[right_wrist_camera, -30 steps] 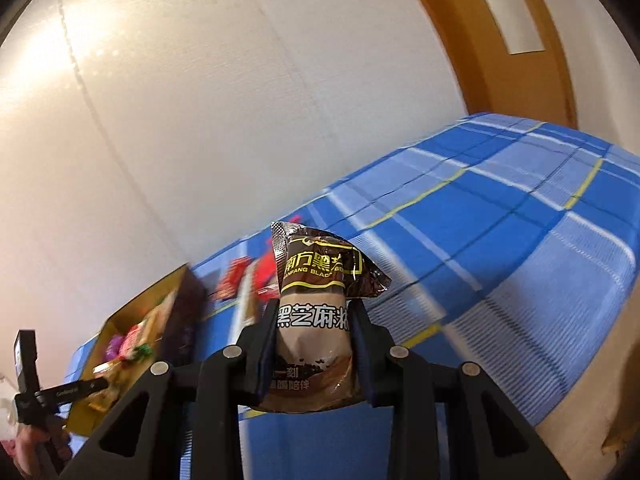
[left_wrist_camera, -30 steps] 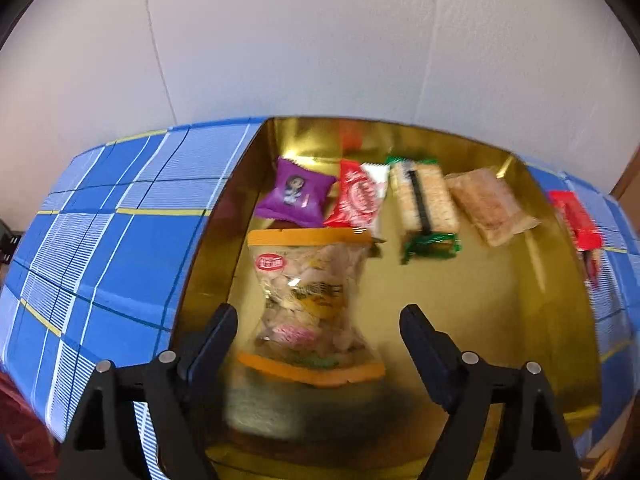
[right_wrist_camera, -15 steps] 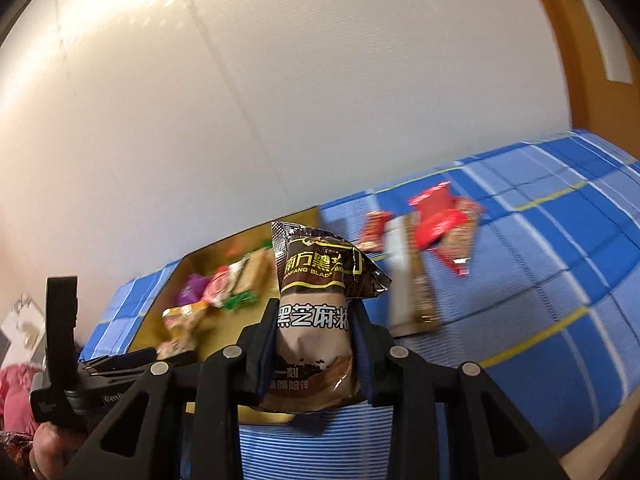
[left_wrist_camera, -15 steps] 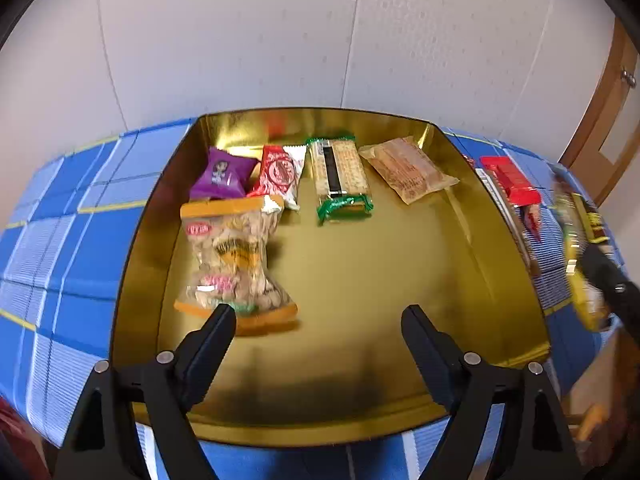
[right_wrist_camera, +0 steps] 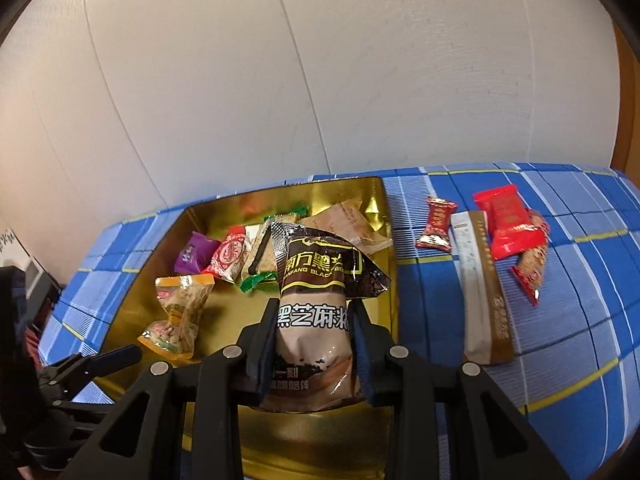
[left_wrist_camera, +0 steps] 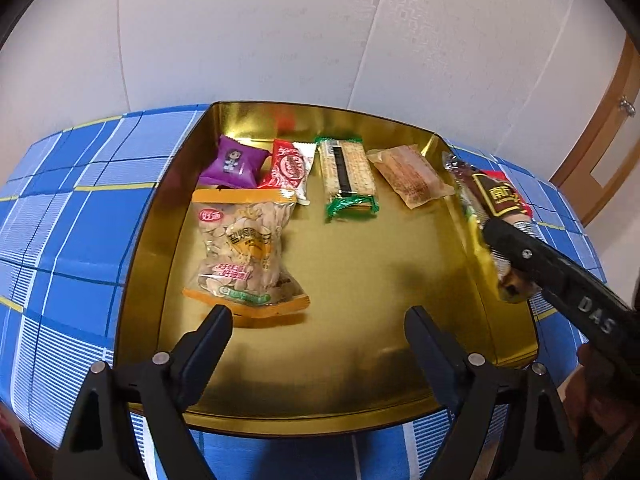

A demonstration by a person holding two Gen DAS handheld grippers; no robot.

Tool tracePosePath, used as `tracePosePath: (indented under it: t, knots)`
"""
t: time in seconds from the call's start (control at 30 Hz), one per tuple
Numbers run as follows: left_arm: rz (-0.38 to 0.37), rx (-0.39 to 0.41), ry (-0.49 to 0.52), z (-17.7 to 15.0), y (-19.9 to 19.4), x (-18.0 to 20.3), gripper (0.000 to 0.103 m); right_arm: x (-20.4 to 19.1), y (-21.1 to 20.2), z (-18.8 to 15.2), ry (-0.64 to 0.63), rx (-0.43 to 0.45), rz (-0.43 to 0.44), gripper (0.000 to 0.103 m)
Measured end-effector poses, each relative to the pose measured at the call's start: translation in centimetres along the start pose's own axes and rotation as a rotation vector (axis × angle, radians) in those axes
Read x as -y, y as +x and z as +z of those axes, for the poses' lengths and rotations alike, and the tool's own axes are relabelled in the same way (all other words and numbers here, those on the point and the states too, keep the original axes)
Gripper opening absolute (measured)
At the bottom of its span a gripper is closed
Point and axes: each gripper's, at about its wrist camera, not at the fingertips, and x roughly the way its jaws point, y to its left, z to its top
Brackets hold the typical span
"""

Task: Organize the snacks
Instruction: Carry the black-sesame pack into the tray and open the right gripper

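Since the earlier frames the right tongs [right_wrist_camera: 314, 344] have swung across from the open blue-checked cloth to the gold tray [left_wrist_camera: 360, 412], carrying the brown sesame packet [right_wrist_camera: 316, 320] with them; a second ago the tray sat far off at the left of the right wrist view, and now the packet hangs over the tray's right part. The left tongs [left_wrist_camera: 318, 344] have drawn back a little from the peanut bag [left_wrist_camera: 244, 256], which earlier lay between their fingers and now lies just ahead of the left finger.

The right tongs pinch the brown sesame packet around its middle, its crimped top standing up and tilted slightly right. In the left wrist view the same packet [left_wrist_camera: 490, 216] shows at the tray's right wall, gripped by the black finger of the right tongs [left_wrist_camera: 516, 252].

The left tongs stand spread wide over the tray's near part, with nothing between their fingers.

Inside the tray, along the far side, lie a purple packet [left_wrist_camera: 234, 164], a red-and-white packet [left_wrist_camera: 288, 170], a green-ended cracker pack [left_wrist_camera: 348, 176] and a tan wafer packet [left_wrist_camera: 410, 176]. The peanut bag lies in front of the purple and red ones, touching the red-and-white packet's edge.

On the table [right_wrist_camera: 568, 344] right of the tray lie a small red candy [right_wrist_camera: 438, 224], a long white-and-brown sachet [right_wrist_camera: 482, 288], a bright red packet [right_wrist_camera: 508, 220] and, partly beneath it, a red-ended clear packet [right_wrist_camera: 530, 268].
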Motion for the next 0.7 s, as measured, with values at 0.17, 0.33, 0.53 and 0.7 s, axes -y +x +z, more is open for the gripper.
tracePosePath:
  t: [0.17, 0.33, 0.53, 0.7]
  knots:
    - [-0.013, -0.008, -0.03, 0.1, 0.2, -0.9, 0.088, -0.5, 1.6, 0.4, -0.031, -0.05, -0.044, 0.034]
    - [0.003, -0.016, -0.035, 0.1, 0.7, -1.2, 0.088, -0.6, 3.3, 1.0, -0.047, -0.083, -0.095, 0.035]
    - [0.005, -0.019, -0.039, 0.3, 0.9, -1.4, 0.088, 0.2, 2.5, 1.3, -0.049, -0.02, -0.088, 0.037]
    - [0.005, -0.021, -0.03, 0.2, 1.0, -1.0, 0.088, 2.8, 0.3, 0.4, 0.051, 0.044, -0.058, 0.037]
